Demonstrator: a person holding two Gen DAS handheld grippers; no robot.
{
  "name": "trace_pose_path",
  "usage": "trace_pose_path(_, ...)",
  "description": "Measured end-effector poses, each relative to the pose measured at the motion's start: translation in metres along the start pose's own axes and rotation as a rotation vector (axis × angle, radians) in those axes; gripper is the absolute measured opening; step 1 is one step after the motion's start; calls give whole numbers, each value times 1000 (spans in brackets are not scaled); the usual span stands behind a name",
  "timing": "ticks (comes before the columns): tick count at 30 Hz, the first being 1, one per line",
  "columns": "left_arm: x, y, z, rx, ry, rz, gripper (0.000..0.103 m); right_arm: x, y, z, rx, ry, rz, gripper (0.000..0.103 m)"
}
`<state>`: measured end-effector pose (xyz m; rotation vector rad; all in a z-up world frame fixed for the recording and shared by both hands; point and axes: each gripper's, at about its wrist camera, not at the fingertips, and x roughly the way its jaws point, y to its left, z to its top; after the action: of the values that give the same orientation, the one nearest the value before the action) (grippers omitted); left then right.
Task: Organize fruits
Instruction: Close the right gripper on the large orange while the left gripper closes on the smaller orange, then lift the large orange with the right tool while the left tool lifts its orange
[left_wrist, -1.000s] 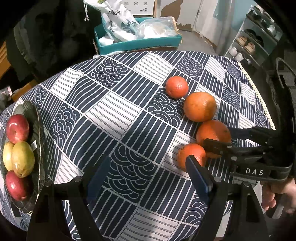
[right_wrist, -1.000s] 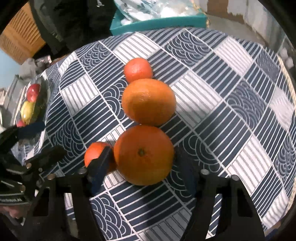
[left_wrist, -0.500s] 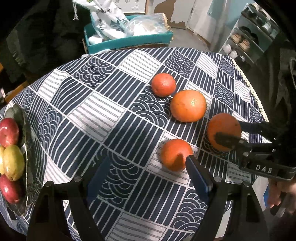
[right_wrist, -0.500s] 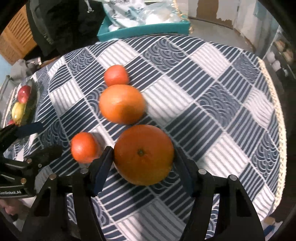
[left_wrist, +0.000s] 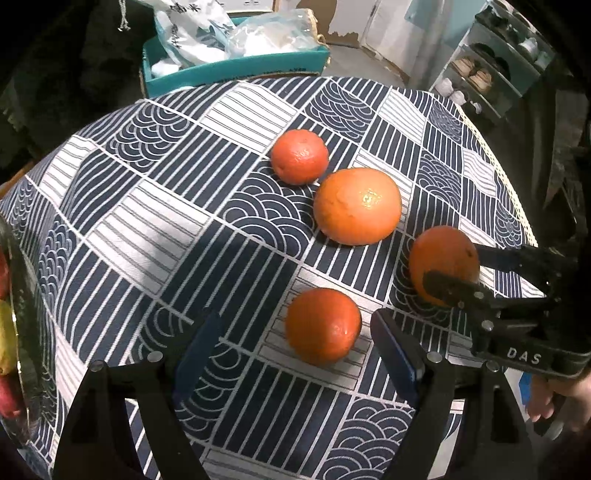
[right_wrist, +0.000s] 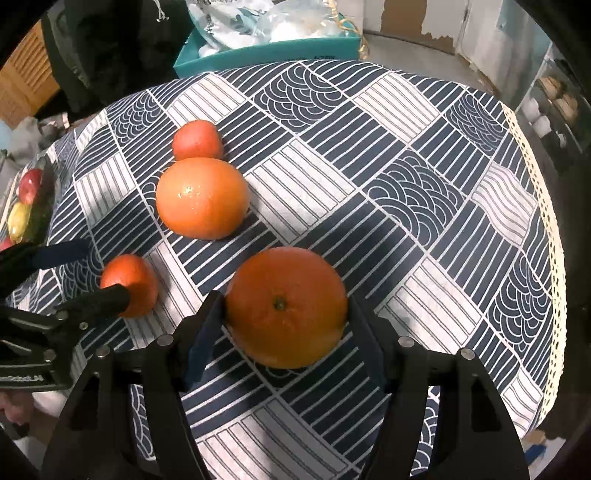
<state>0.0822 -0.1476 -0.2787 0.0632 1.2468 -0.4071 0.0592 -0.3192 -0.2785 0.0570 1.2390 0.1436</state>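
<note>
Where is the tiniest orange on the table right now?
The tiniest orange sits farthest back in the left wrist view, on the patterned tablecloth, just behind the big orange and nearest the teal box.

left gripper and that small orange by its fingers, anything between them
Nothing: in the left wrist view the small orange sits just ahead of the open left gripper, only bare tablecloth between.

The left gripper (left_wrist: 291, 347) pointed steeply down, its 2 fingers spread wide and pressing nothing. The right gripper (right_wrist: 286, 314) also pointed steeply down, jaws opening slightly yet seemingly clamped on an orange (right_wrist: 286, 306), lifted above the cloth
</note>
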Motion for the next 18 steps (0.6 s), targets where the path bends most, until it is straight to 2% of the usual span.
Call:
trace_pose_path(7,16,-4,3,8,31,9,85,9,-1,-2,12,31,24,70)
trace_pose_path(9,18,-4,3,4,32,-1,82,11,-1,-2,10,35,26,70)
trace_pose_path(11,21,-4,3,7,43,-5,70,11,-1,-2,12,32,29,70)
trace_pose_path(13,23,-5,2,18,52,-14,66,11,-1,-2,11,30,28,69)
trace_pose_path(14,22,-6,2,23,44,-21,57,11,-1,-1,10,29,29,69)
trace_pose_path(16,22,-10,2,25,50,-64,46,10,-1,-2,11,25,33,69)
trace_pose_path(18,20,-13,2,44,48,-38,46,8,-3,-2,15,16,32,68)
